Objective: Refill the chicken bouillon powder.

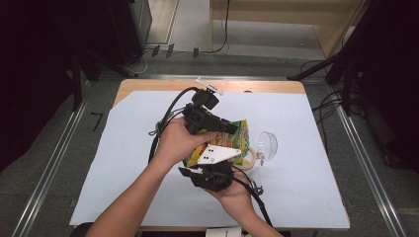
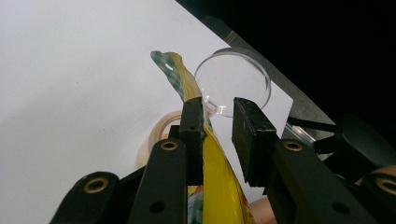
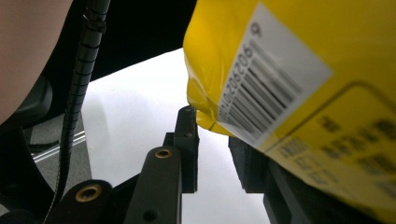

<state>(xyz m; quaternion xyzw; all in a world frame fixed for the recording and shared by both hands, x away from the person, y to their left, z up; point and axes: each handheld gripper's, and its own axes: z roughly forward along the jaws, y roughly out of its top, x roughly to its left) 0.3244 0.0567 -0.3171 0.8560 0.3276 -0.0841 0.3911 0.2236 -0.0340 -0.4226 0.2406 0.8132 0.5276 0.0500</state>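
- a yellow snack bag (image 1: 240, 132) is held up above the middle of the white sheet (image 1: 123, 163) that covers the table, between the two grippers.
- in the left gripper view, the bag (image 2: 219, 177) is seen edge-on between the jaws of the left gripper (image 2: 218, 140); it lies against the pad of the left-hand jaw, while a clear gap is left to the right-hand pad.
- the left gripper's jaws are thus spread apart around the bag's edge and are not pressed onto it.
- the bag's crimped top, with a green checked pattern, is seen rising beyond the jaw tips in that view.
- in the right gripper view, the bag's barcoded face (image 3: 299, 88) is seen hanging over the right gripper (image 3: 212, 149); the left-hand jaw stands clear just beside the bag's lower corner, and the right-hand jaw is largely covered by the bag.
- a gap is visible between those two jaws, yet whether the bag is pinched cannot be told, as the contact is hidden.
- in the high view, the left gripper (image 1: 225, 127) is placed at the bag's upper left, and the right gripper (image 1: 212, 170) below it, under its grey plate.
- a clear plastic lid (image 1: 267, 144) lies on the sheet just right of the bag.
- a roll of tape (image 1: 249, 158) lies beneath the bag, partly hidden by it and by the grippers.
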